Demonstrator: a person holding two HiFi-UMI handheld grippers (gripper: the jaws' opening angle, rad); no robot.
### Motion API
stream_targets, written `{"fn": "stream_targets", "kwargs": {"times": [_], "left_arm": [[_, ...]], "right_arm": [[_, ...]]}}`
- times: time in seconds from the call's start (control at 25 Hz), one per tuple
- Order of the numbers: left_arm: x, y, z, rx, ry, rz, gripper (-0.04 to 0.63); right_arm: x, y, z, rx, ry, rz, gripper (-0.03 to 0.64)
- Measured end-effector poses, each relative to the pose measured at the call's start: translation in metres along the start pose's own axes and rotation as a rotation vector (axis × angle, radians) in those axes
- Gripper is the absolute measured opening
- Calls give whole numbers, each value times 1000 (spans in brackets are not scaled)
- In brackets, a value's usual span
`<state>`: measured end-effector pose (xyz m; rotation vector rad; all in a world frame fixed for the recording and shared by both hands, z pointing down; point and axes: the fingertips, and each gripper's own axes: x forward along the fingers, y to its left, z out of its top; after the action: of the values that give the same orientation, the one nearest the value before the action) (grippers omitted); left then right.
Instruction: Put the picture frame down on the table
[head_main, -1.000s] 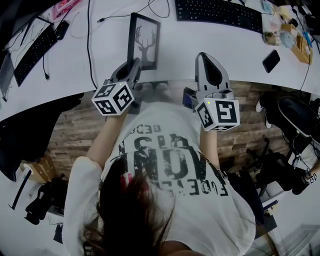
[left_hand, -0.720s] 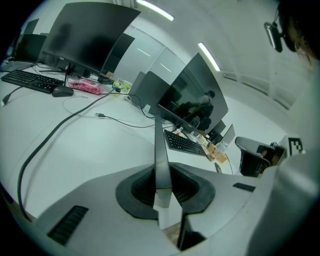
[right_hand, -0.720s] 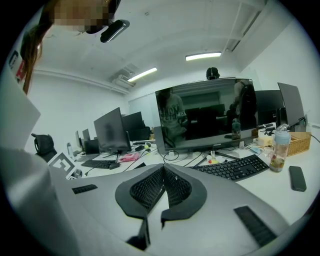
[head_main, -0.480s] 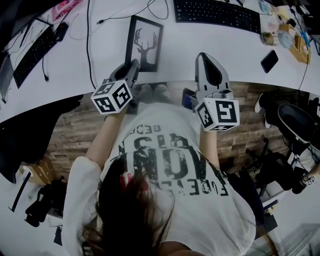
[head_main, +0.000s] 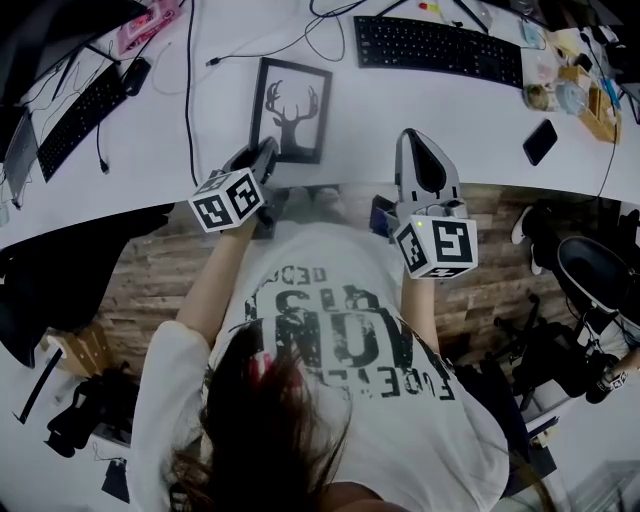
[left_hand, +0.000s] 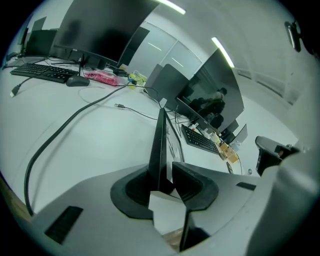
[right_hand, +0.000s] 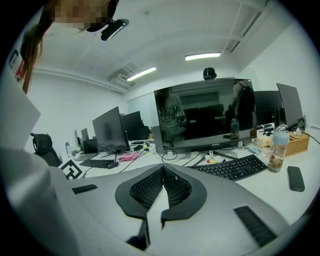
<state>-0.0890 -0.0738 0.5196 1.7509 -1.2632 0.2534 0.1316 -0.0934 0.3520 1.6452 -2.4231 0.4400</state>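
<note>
Two things are changing vs a sec ago. My left tongs (head_main: 266, 150) are sinking toward the table (head_main: 420, 100), and their jaws have just been opening, so they're now standing abt half wide. The picture frame (head_main: 290, 110) is sitting betw them at its near lower corner. In the left gripper view I'm seeing the frame (left_hand: 159, 142) edge-on, running away from the left tongs (left_hand: 165, 172). A pale sliver is showing betw it and the right-hand pad, so the squeeze is coming off. In the head view the frame is also showing a fuller, squarer face than before, though that cam is shifting too, so I'm not leaning on that.

For the task this is reading as the release — frame is going onto the table and I'm letting go. I'm judging it nearly done, w/ only backing the tongs out left.

My right tongs (head_main: 412, 135) are hovering over the table edge, right of the frame and apart from it. In their own view the right tongs (right_hand: 162, 169) are showing pads together w/ nothing betw them.

Hard to make out:
- The frame's bottom edge is hiding behind my left jaws, so I'm not confirming it's resting on the table.
- Can't tell if the other pad is touching it.
- The back of the frame is out of sight — whether a stand is propping it, can't tell.
</note>
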Motion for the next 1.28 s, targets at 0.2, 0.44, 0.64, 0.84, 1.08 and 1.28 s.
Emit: {"fn": "stream_targets", "kwargs": {"times": [0.2,0.44,0.64,0.84,1.08,1.28], "left_arm": [[2,9,-1,27,4,30,129],[4,21,-3,93,11,80,164],[5,33,-8,123,34,117,186],[6,38,-11,124,42,131,192],[8,39,-11,130,47,144,196],[9,43,-12,163,60,170,206]], "right_arm": [[1,2,0,-1,-5,3,0],[3,4,0,-3,-2,9,0],[3,3,-1,1,-1,0,0],[2,0,0,3,-3,-7,0],[3,-2,0,4,-3,-10,0],[4,-2,2,5,-3,-11,0]]}}
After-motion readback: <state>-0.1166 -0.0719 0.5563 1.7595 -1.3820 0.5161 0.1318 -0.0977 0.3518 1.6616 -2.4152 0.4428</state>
